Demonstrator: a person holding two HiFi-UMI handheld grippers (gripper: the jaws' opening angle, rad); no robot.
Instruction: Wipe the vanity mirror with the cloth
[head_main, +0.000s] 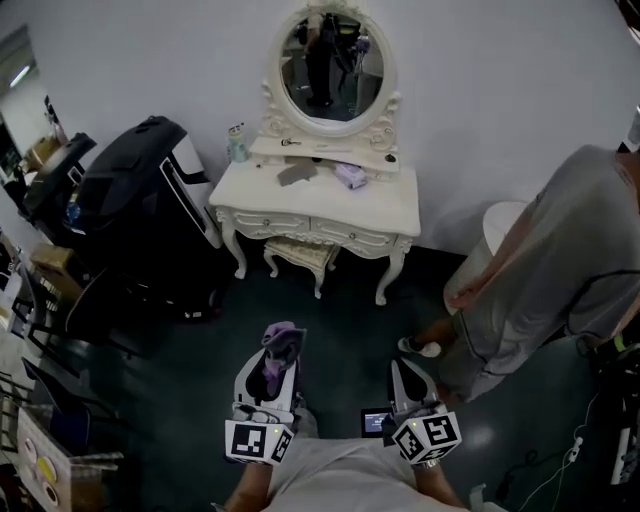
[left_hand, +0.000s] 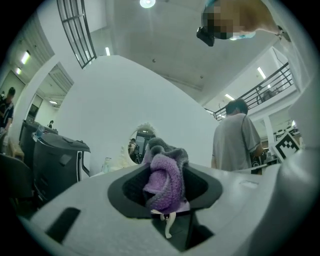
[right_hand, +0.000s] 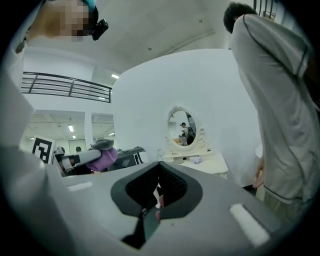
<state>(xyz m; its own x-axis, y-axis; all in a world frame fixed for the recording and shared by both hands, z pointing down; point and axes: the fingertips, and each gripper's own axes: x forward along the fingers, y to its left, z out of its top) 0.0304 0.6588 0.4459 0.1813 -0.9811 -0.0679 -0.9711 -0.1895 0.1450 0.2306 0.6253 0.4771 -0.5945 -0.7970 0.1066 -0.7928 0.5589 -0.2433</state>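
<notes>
The oval vanity mirror in a white ornate frame stands on a white dressing table against the far wall. It also shows small in the left gripper view as the mirror and in the right gripper view as the mirror. My left gripper is shut on a bunched purple and grey cloth, seen close as the cloth. My right gripper is shut with nothing in it. Both grippers are held low, well short of the table.
A person in a grey shirt stands at the right, near the table. A large black machine sits left of the table. A stool is tucked under it. Small items and a bottle lie on the tabletop.
</notes>
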